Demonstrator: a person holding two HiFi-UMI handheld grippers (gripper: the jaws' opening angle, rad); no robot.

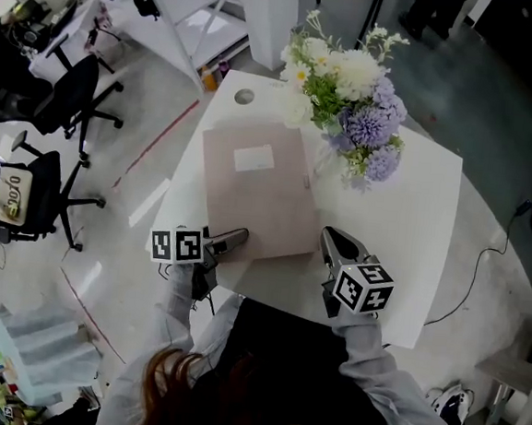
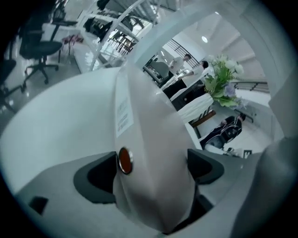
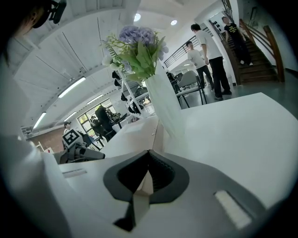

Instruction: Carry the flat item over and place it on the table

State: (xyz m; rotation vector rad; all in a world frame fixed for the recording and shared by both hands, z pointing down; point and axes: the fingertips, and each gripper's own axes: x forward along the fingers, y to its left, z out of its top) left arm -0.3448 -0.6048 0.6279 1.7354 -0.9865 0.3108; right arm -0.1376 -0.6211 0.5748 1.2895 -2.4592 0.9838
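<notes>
A flat beige folder point(image 1: 254, 192) with a white label lies on the white table point(image 1: 403, 228). My left gripper point(image 1: 236, 239) is at its near left corner. In the left gripper view the folder's corner point(image 2: 149, 139), with a round red stud point(image 2: 125, 160) on it, sits between the jaws of the left gripper point(image 2: 151, 169), and the dark pads stand off to either side of it. My right gripper point(image 1: 328, 240) is at the folder's near right corner. The right gripper point(image 3: 149, 174) has its jaws together on a thin pale edge of the folder point(image 3: 125, 139).
A white vase point(image 3: 163, 107) of purple and white flowers point(image 1: 350, 94) stands on the table just beyond the folder's far right corner. Office chairs point(image 1: 63, 97) and a white shelf stand on the floor to the left. People stand by a staircase in the background.
</notes>
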